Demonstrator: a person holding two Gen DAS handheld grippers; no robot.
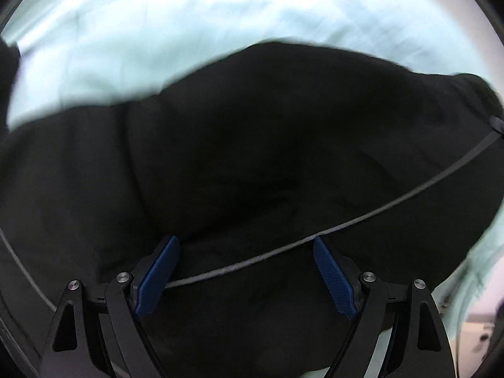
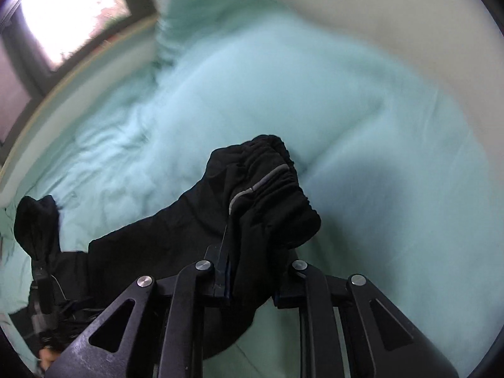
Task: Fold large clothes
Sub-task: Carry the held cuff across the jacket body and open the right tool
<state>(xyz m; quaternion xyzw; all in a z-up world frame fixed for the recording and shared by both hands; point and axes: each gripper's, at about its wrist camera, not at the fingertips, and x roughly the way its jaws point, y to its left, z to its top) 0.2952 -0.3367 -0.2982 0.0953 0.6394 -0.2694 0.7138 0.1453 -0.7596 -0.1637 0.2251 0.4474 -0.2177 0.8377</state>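
A black garment (image 2: 176,230), apparently track trousers or a jacket with a thin grey reflective stripe (image 2: 252,189), is spread over a pale green bedsheet (image 2: 378,157). In the right wrist view the right gripper (image 2: 249,271) is seen closed on a bunched part of the cloth just below a gathered elastic cuff or waistband (image 2: 283,170); the fabric rises straight ahead of the fingers and falls away to the left of them, where the rest of the garment trails down onto the sheet. This end is judged to be held up so that it can be carried over the rest for a fold, the elastic edge giving a firm, thick place to pinch.

In the left wrist view the left gripper (image 1: 245,267) is held wide apart, its blue pads (image 1: 157,277) standing clear on either side, with nothing between them. Black cloth fills the space directly ahead of and beneath it, and the grey piping (image 1: 346,223) runs across between the fingers and away to the upper right. This hand is judged to be poised over the garment to take a second hold or to press the cloth flat, though no contact can be confirmed.

A window (image 2: 72,9) is seen far ahead and to the left of the right gripper. No brand, label or writing can be read on anything; both views are blurred
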